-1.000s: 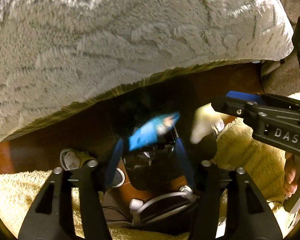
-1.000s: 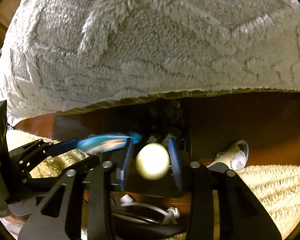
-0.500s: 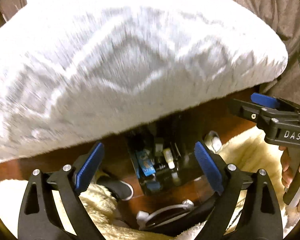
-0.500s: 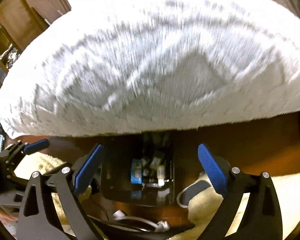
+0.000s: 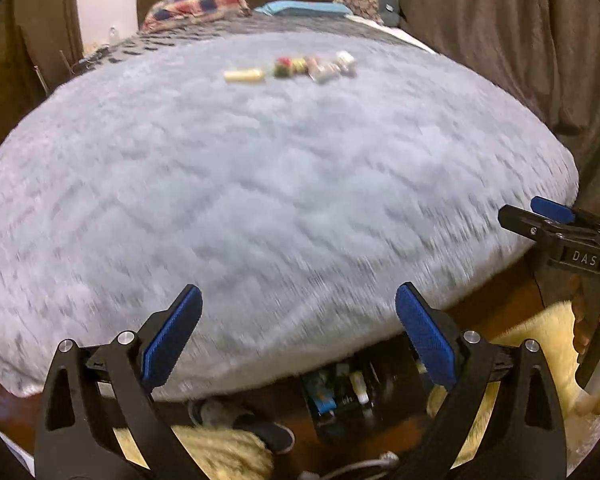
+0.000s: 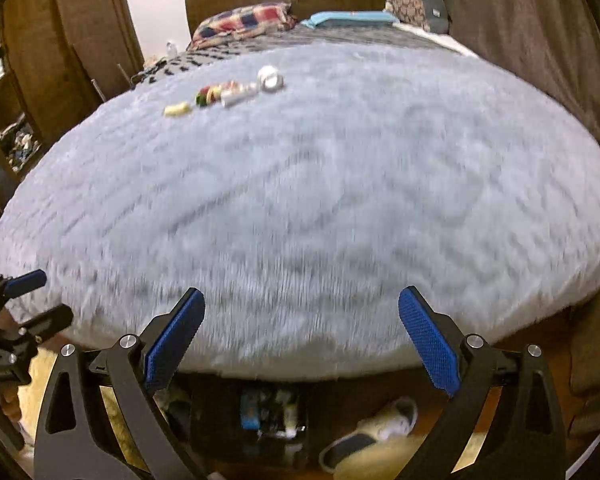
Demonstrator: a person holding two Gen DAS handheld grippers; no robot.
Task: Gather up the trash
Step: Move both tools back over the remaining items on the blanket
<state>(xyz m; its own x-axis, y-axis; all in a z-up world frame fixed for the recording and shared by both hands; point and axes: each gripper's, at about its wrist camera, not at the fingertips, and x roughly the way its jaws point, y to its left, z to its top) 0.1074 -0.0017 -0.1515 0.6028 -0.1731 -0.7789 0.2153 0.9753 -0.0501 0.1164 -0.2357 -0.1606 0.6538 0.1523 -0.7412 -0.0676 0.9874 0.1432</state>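
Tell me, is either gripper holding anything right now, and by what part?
Nothing is held. The left gripper and the right gripper both stand wide open above the grey blanket, with nothing between their fingers.

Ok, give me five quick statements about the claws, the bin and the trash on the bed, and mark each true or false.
1. Both the left claw and the right claw are open. True.
2. The left claw holds a blue wrapper. False: it holds nothing.
3. Several small trash items lie on the blanket. True.
4. The bin stands on the bed. False: it sits on the floor below the bed's edge.
5. The bin is empty. False: a blue item and others show inside.
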